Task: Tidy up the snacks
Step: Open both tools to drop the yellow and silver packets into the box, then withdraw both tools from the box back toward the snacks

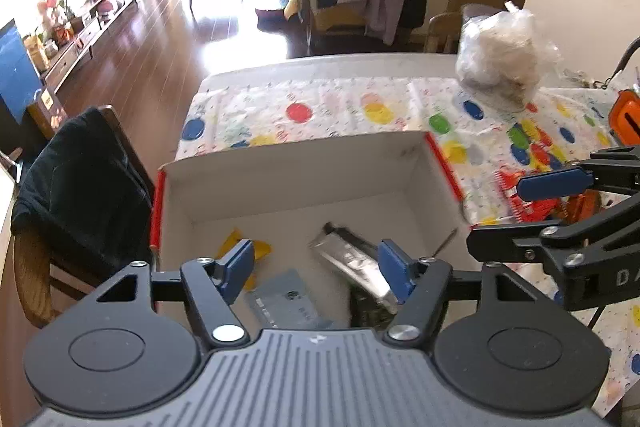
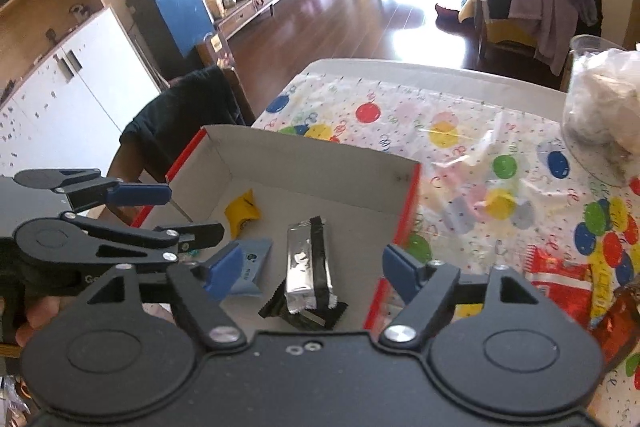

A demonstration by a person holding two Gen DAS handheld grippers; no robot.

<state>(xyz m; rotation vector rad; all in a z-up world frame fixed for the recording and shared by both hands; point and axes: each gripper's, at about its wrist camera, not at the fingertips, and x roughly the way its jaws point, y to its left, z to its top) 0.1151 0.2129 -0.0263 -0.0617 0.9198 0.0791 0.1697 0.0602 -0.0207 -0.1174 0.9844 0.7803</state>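
Your left gripper (image 1: 318, 269) hangs over the box (image 1: 296, 163), jaws wide and empty; below them lie a yellow pack (image 1: 240, 247), grey pack (image 1: 286, 297) and silver pack (image 1: 352, 263). Your right gripper (image 2: 306, 269) gapes empty too, silver pack between its fingers, red pack (image 2: 560, 283) outside its right finger.

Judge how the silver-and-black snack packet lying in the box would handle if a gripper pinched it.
The silver-and-black snack packet looks like glossy foil, so the pads may slip. Its crimped, saw-toothed ends suggest a thin wrapper that probably crumples rather than staying stiff. It lies flat on the floor of the cardboard box, so it seems unlikely to roll.
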